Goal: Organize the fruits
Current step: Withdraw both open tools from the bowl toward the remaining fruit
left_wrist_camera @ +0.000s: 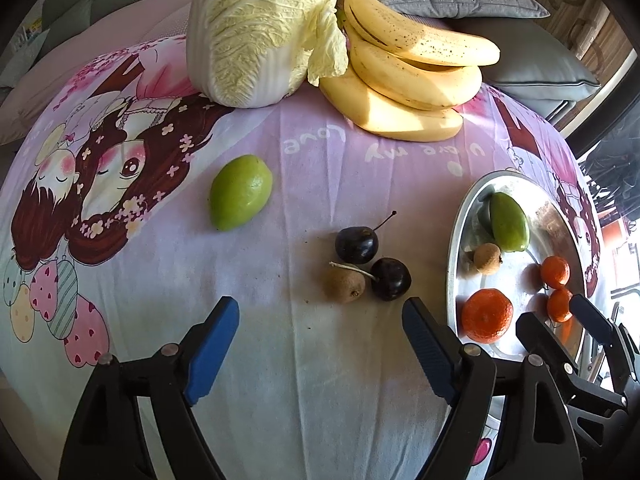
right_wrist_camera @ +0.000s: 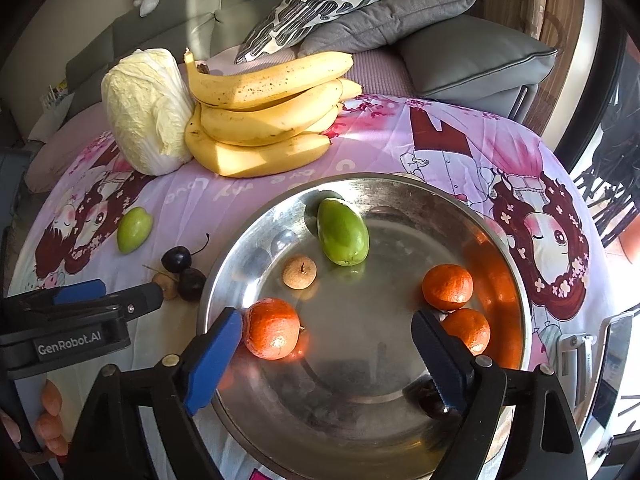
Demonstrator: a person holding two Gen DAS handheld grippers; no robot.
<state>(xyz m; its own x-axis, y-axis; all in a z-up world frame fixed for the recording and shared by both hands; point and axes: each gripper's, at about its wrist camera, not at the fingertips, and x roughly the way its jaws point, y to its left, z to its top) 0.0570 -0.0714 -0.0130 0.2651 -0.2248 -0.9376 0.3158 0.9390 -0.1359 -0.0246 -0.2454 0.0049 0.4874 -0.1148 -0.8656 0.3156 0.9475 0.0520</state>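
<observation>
Grippers wide apart, nothing held

Left gripper [left_wrist_camera: 320, 340] hung over the cloth [left_wrist_camera: 304, 400] with its blue fingers [left_wrist_camera: 212, 348] spread wide, touching no fruit. Just past its tips, toward 12 o'clock, sat two cherries [left_wrist_camera: 372, 260] and a kiwi [left_wrist_camera: 345, 286] bunched together, the kiwi touching one cherry. A green fruit [left_wrist_camera: 241, 192] lay alone on the cloth toward 11 o'clock, well apart from them. Bananas [left_wrist_camera: 408, 76] and a cabbage [left_wrist_camera: 260, 28] stood side by side at the far edge, about 12 o'clock.

Right gripper [right_wrist_camera: 326, 344] hovered above the steel plate [right_wrist_camera: 360, 384], jaws likewise released and wide, gripping nothing. Its left finger [right_wrist_camera: 216, 356] was just beside one orange [right_wrist_camera: 272, 334]; its right finger [right_wrist_camera: 440, 356] stood in front of another orange [right_wrist_camera: 470, 330], contact unclear. A third orange [right_wrist_camera: 447, 286] touched that one toward 12 o'clock. Farther in the plate lay a second green fruit [right_wrist_camera: 343, 236] at 12 o'clock and a small brown longan [right_wrist_camera: 299, 272] near it. Something dark showed behind the right finger, too hidden to name.
</observation>
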